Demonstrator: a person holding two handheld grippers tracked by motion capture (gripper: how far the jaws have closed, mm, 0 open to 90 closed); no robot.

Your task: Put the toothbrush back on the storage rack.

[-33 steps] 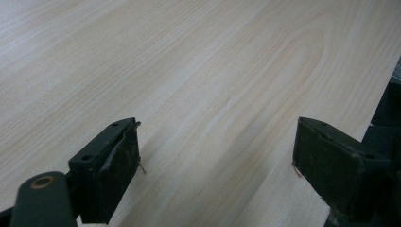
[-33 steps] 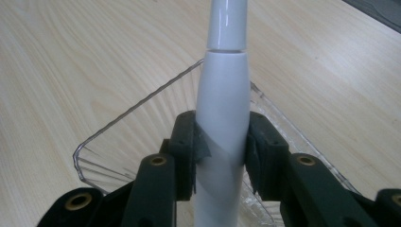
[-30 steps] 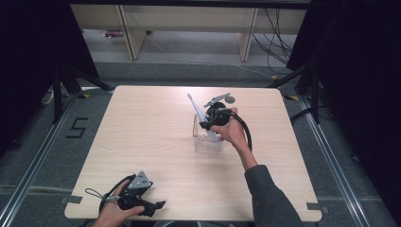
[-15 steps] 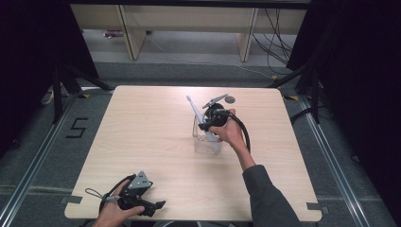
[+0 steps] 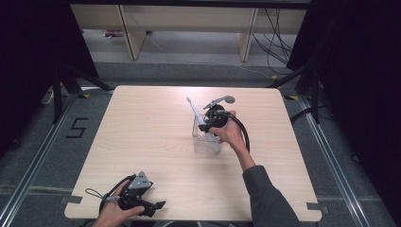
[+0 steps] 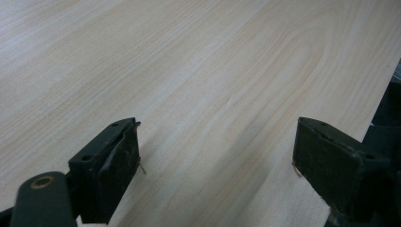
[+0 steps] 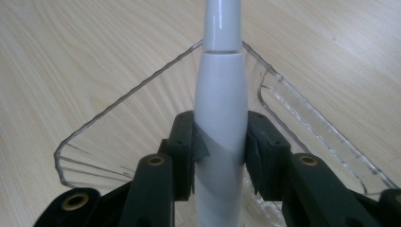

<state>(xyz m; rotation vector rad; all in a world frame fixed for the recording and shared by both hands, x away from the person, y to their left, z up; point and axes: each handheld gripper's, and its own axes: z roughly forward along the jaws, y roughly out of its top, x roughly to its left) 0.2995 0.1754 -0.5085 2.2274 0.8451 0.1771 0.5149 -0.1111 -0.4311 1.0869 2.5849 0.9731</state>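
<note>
Clamped on a white electric toothbrush (image 5: 202,124), the right gripper (image 5: 213,118) sits over a clear plastic container (image 5: 203,142) mid-table (image 5: 142,123) in the high view; the brush slants up toward the far left, its lower end inside. Left gripper (image 5: 142,204) rests near the front edge.

Left gripper view: jaws wide apart over bare wood.

Right gripper view: both jaws press the handle (image 7: 221,123), its long axis running straight away above the container (image 7: 118,142).

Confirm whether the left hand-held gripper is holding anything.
No: the left hand-held gripper stands open over bare table, nothing between its jaws.
</note>
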